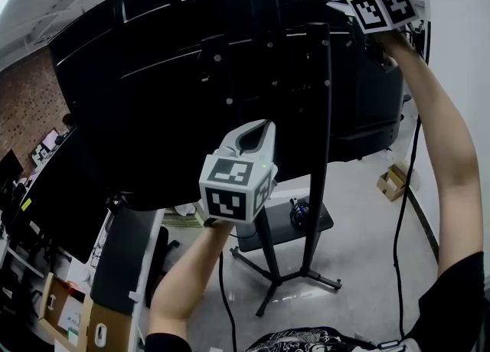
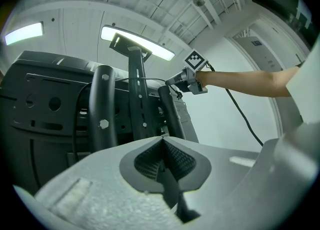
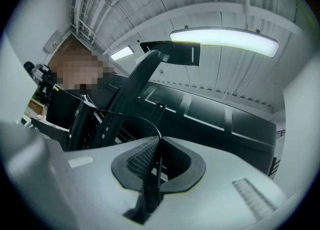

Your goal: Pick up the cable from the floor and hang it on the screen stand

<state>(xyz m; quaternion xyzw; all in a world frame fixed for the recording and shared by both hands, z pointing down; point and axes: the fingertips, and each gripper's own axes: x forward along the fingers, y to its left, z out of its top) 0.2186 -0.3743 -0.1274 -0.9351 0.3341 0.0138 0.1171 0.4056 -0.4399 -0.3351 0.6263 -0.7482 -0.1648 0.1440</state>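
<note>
A large black screen (image 1: 176, 60) shows its back on a black wheeled stand (image 1: 318, 151). My right gripper (image 1: 367, 37) is raised at the stand's top right, shut on the thin black cable (image 1: 398, 220), which hangs along my right arm to the floor. In the right gripper view the cable (image 3: 127, 116) arcs from the right gripper (image 3: 157, 146) toward the stand's bracket (image 3: 145, 69). My left gripper (image 1: 256, 132) is lower, before the stand's middle, jaws pressed together on a dark cable strand (image 1: 222, 289) that drops past my forearm. The left gripper view shows the left gripper (image 2: 162, 146), the stand's posts (image 2: 102, 114) and the right gripper (image 2: 170, 80).
A small shelf (image 1: 321, 224) on the stand carries a dark object. A cardboard box (image 1: 392, 182) lies on the floor at right, another (image 1: 65, 312) at bottom left. Desks with monitors (image 1: 15, 167) stand far left. The stand's legs (image 1: 306, 274) spread over the grey floor.
</note>
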